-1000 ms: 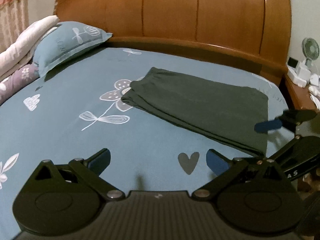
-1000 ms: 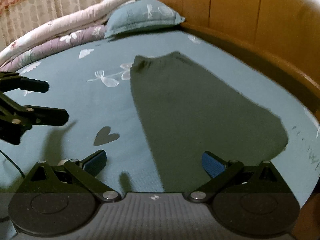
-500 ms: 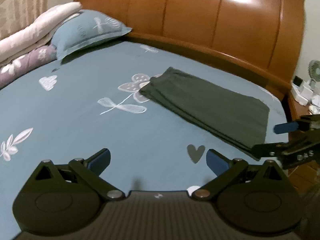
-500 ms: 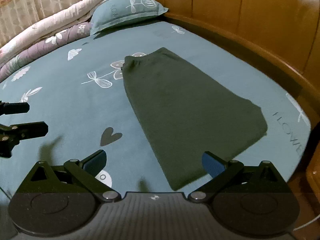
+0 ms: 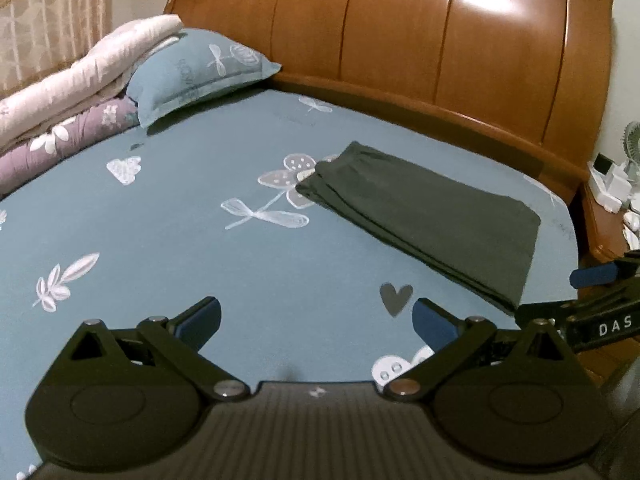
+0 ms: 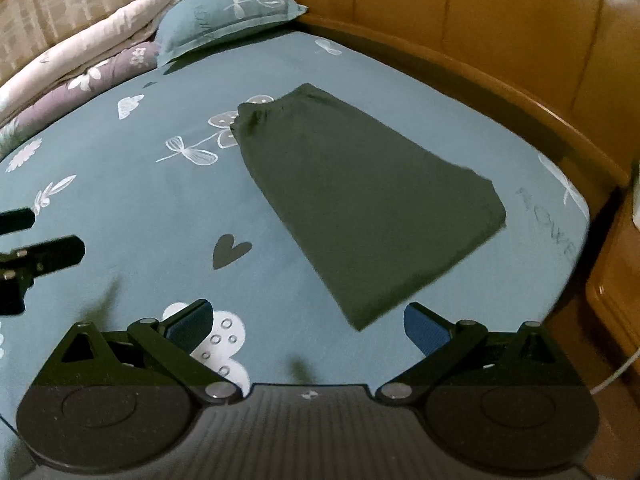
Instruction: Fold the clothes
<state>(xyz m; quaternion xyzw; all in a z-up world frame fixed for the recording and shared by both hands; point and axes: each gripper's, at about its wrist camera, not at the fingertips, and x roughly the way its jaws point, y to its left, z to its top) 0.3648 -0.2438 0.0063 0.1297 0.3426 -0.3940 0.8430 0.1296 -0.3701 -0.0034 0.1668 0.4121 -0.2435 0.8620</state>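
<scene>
A dark green garment (image 5: 424, 216) (image 6: 360, 200) lies folded flat in a long rectangle on the blue patterned bed sheet (image 5: 180, 240) (image 6: 140, 200), its waistband end toward the pillows. My left gripper (image 5: 316, 318) is open above the sheet, to the left of the garment's near corner, holding nothing. My right gripper (image 6: 308, 322) is open too, just short of the garment's near edge, with nothing between its fingers. In the left wrist view the right gripper (image 5: 576, 292) shows at the right edge. The left gripper (image 6: 36, 236) appears at the left edge of the right wrist view.
A wooden headboard (image 5: 440, 48) curves behind the bed. A blue pillow (image 5: 200, 68) and rolled quilts (image 5: 60, 100) lie at the far left. A bedside table (image 5: 612, 216) with a small fan and white items stands at the right. The bed's right edge is close to the garment.
Both grippers have drawn back and up from the garment, which now looks farther away and smaller in both views. The garment itself has stayed put. Both grippers remain open.
</scene>
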